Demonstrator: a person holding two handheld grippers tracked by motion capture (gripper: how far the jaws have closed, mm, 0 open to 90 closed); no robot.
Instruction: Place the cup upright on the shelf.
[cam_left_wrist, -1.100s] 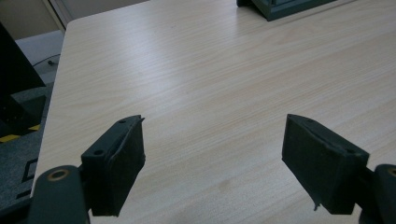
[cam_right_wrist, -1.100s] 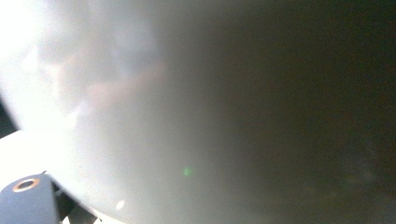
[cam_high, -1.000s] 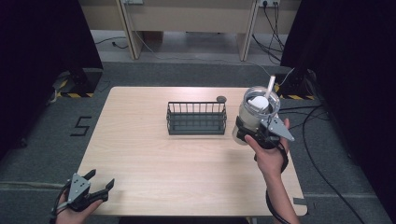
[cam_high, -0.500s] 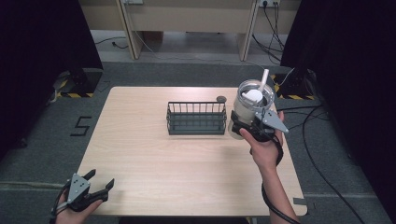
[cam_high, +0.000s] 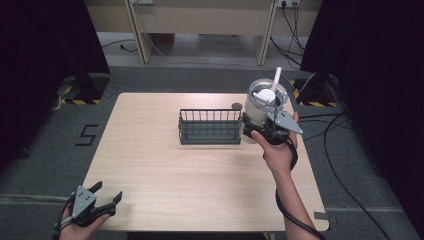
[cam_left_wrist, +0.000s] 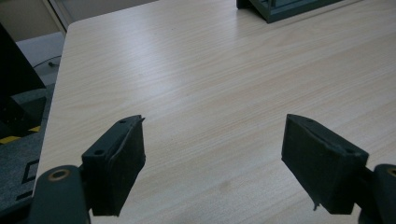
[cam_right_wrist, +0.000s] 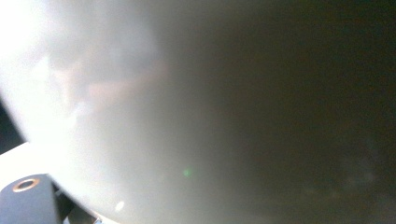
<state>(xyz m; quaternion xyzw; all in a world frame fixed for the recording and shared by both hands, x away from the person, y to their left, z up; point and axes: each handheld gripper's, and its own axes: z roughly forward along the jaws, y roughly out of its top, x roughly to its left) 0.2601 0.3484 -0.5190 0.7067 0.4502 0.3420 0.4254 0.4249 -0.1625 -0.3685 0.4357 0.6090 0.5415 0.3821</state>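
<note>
A cream tumbler (cam_high: 260, 109) with a clear lid and a white straw (cam_high: 275, 78) is upright just off the right end of the black wire basket (cam_high: 210, 126). My right gripper (cam_high: 261, 131) is shut on the tumbler's lower body, with a hand behind it. In the right gripper view the tumbler's pale wall (cam_right_wrist: 154, 107) is blurred and very close to the lens. My left gripper (cam_high: 108, 191) hovers at the table's near left corner. Its jaws stand wide open over bare wood, left gripper (cam_left_wrist: 214, 122) holding nothing.
A small dark round disc (cam_high: 236, 105) lies on the light wooden table (cam_high: 165, 170) behind the basket. The basket's corner (cam_left_wrist: 280, 9) appears far off in the left gripper view. Cables (cam_high: 345, 150) trail on the grey floor to the right, and a striped mark (cam_high: 72, 101) lies left.
My right gripper has carried the tumbler away from the person and slightly left, closer to the basket's right end. The left gripper has stayed put.
</note>
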